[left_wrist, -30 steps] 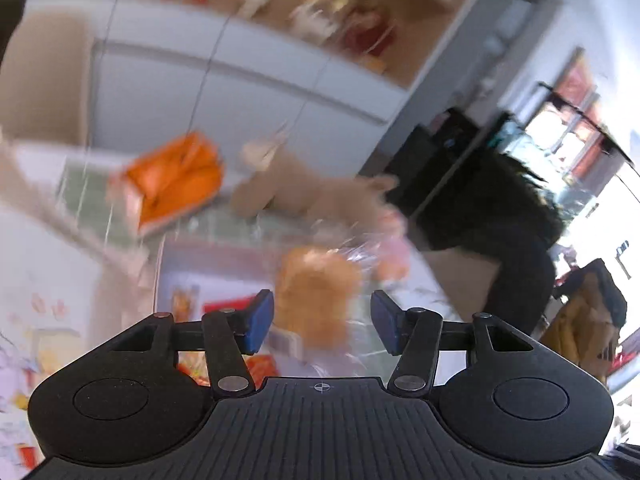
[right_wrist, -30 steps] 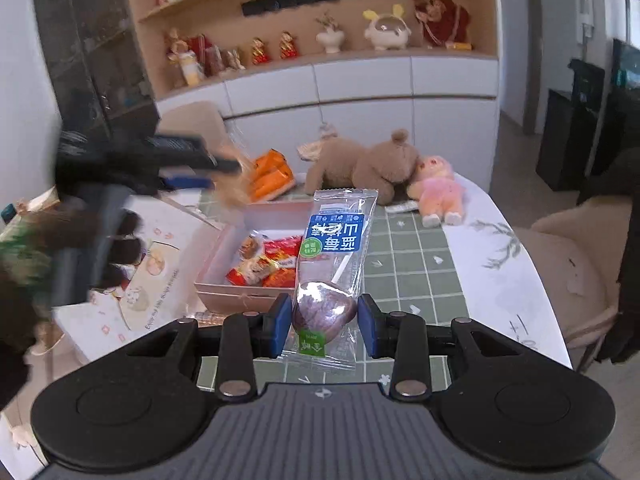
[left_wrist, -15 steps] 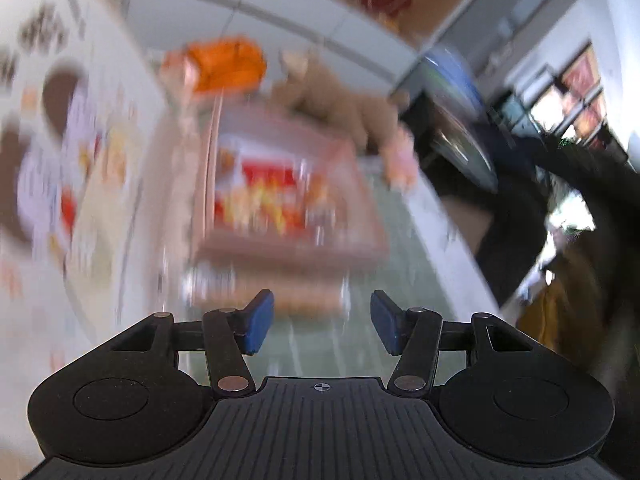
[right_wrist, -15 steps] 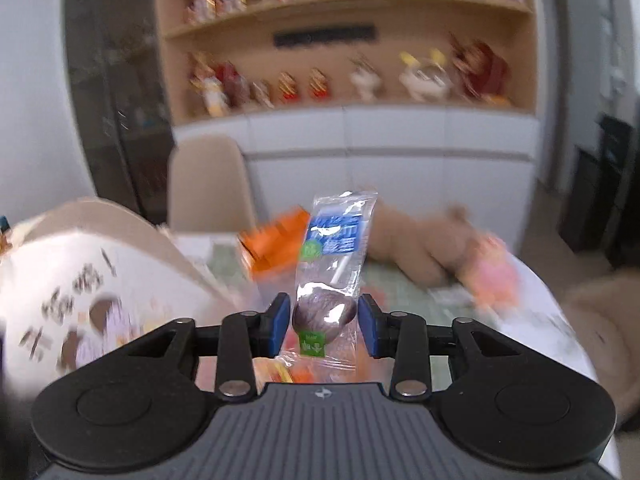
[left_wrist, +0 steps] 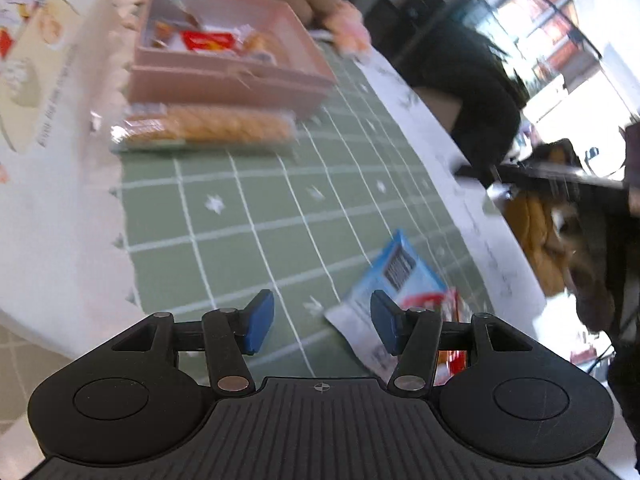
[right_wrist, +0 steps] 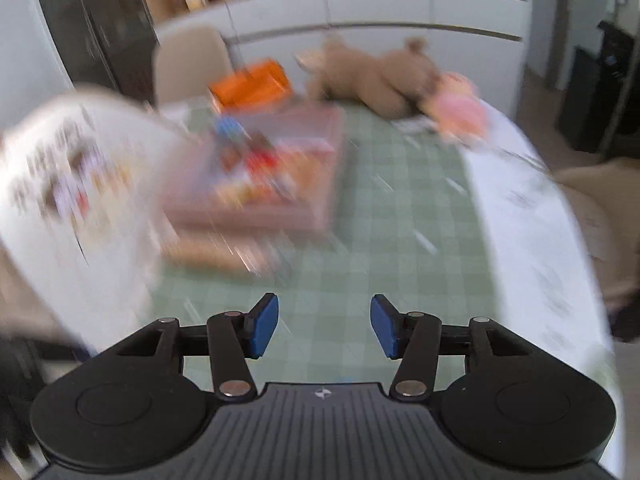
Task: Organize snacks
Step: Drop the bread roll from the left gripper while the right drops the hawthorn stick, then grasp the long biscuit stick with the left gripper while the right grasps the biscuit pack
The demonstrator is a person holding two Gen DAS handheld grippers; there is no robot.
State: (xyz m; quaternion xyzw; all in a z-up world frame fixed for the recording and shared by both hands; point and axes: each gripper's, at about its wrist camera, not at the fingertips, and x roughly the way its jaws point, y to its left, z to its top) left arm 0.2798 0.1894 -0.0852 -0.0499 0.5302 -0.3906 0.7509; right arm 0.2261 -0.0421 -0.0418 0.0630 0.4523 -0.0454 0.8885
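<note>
Counter (left_wrist: 312, 216): covered by a green cloth with a white grid and small stars; a white cloth with printed figures lies along its 9 o'clock side in both views.
Room: in the right wrist view, white cabinets (right_wrist: 400, 12) under a shelf of figurines at 12 o'clock, and a beige chair (right_wrist: 192, 64) at 11 o'clock behind the counter.
Pink box (left_wrist: 228, 76): at 11 o'clock in the left wrist view, open-topped, holding red and orange snack packets; its contents are blurred in the right wrist view.
Long bread packet (left_wrist: 204, 128): lies on the counter just beside the near wall of the pink box, lengthwise across the view.
Orange packet (right_wrist: 250, 86): beyond the pink box, at 11 o'clock in the right wrist view.
Plush toys: a brown bear (right_wrist: 376, 76) lying on its side with a pink toy (right_wrist: 460, 110) touching it, at the far edge of the counter.
Left hand-held gripper (left_wrist: 322, 322): tilted down over the green cloth, blue pads spread wide, nothing between them.
Blue-and-white snack packet (left_wrist: 394, 280): flat on the counter at 4 o'clock in the left wrist view, partly behind the right-side pad; whether the pad touches it cannot be told.
Right hand-held gripper (right_wrist: 324, 326): tilted down over the cloth, jaws just having been opening, now spread, nothing between them.
</note>
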